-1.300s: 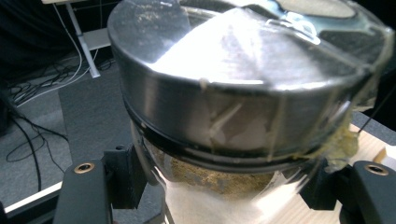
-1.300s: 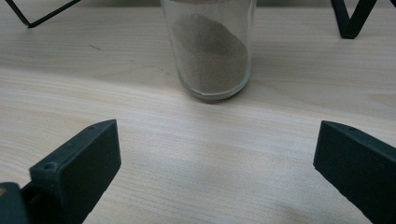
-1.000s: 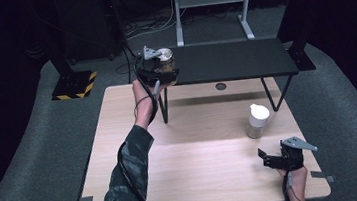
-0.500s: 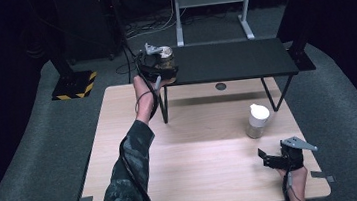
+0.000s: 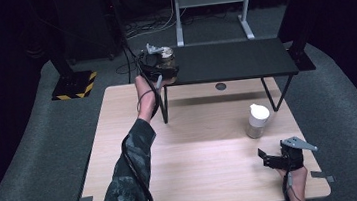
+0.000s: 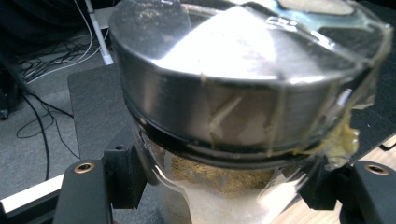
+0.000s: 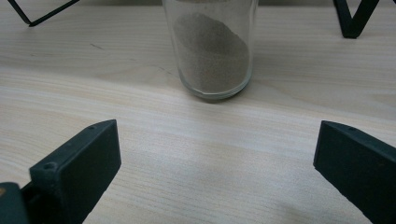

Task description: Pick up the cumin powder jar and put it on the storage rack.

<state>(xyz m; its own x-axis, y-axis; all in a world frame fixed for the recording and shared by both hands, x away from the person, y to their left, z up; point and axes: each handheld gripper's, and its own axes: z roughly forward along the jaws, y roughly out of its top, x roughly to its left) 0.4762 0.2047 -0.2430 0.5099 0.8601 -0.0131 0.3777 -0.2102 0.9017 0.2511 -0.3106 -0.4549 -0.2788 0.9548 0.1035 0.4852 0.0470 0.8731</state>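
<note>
**Jar held at the shelf's left end**

Upper left of centre, the left gripper [image 5: 162,62] pinches a metal-lidded jar [image 6: 243,93] at the black shelf's [image 5: 232,60] left end. Lower right, a white-capped shaker [image 5: 257,121] stands on the table [image 5: 203,168]. Just below it, the right gripper [image 5: 268,160] rests, jaws spread wide, holding nothing.

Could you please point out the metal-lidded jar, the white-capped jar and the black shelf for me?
Metal-lidded jar [image 6: 243,70], left gripper view, on its lid's side.
White-capped jar [image 5: 258,112], high view, on its cap.
Black shelf [image 5: 235,60], high view, on its top.
</note>
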